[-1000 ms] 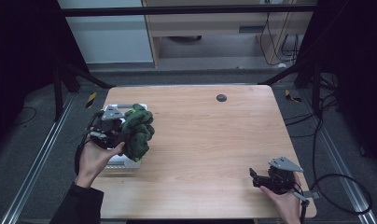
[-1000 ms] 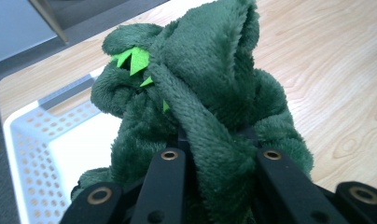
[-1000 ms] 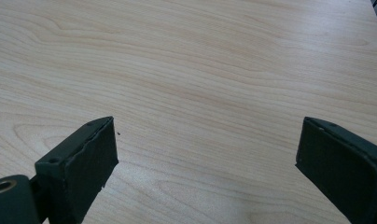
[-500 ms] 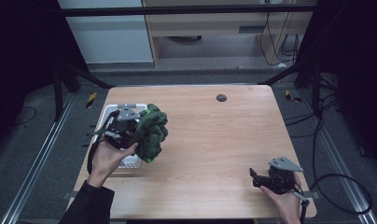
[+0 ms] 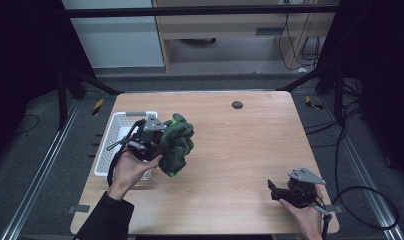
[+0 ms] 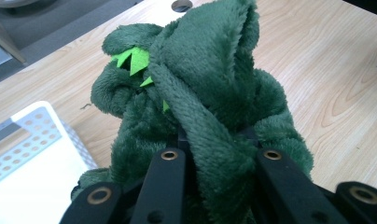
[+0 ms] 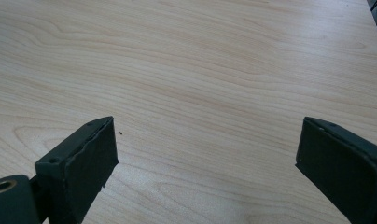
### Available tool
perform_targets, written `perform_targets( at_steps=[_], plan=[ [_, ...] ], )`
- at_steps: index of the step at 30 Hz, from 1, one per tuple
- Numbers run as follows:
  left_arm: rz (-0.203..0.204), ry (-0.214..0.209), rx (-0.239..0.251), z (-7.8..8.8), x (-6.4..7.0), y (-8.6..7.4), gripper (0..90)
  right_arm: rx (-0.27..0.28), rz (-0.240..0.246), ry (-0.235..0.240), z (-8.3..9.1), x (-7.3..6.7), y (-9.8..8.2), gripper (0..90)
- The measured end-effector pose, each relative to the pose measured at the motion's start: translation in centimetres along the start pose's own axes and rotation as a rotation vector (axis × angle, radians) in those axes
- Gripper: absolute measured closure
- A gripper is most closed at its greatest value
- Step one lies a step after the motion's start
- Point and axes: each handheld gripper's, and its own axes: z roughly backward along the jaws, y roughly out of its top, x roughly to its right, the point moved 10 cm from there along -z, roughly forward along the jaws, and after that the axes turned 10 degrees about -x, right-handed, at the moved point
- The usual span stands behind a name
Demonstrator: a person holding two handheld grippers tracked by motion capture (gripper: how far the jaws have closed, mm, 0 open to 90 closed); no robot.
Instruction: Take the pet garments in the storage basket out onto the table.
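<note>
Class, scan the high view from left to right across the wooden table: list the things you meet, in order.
White perforated plastic basket → left gripper → dark green plush toy → small dark round hole in the tabletop → right gripper.

Light wood-grain surface [image 5: 230, 150], rectangular, with a small dark round grommet [image 5: 237, 105] near its far edge. Grey carpeted floor [image 5: 40, 145] lay around it, crossed by metal floor rails [image 5: 37, 187] on both sides. Black frame bar [image 5: 200, 10] ran overhead at the back. Pale wooden cabinet [image 5: 230, 30] stood behind, a white panel [image 5: 112, 37] beside it. Black cables [image 5: 370, 200] trailed at right. Surroundings were dark; lighting was even.
</note>
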Motion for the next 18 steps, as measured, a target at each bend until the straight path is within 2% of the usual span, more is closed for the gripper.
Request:
perform_targets(
  at_steps=[18],
  plan=[
    [-0.029,-0.040,-0.025,-3.0,2.4,0.8,78.8,0.012,0.009,-0.011,0.1,0.2,0.1,5.2]
  ],
)
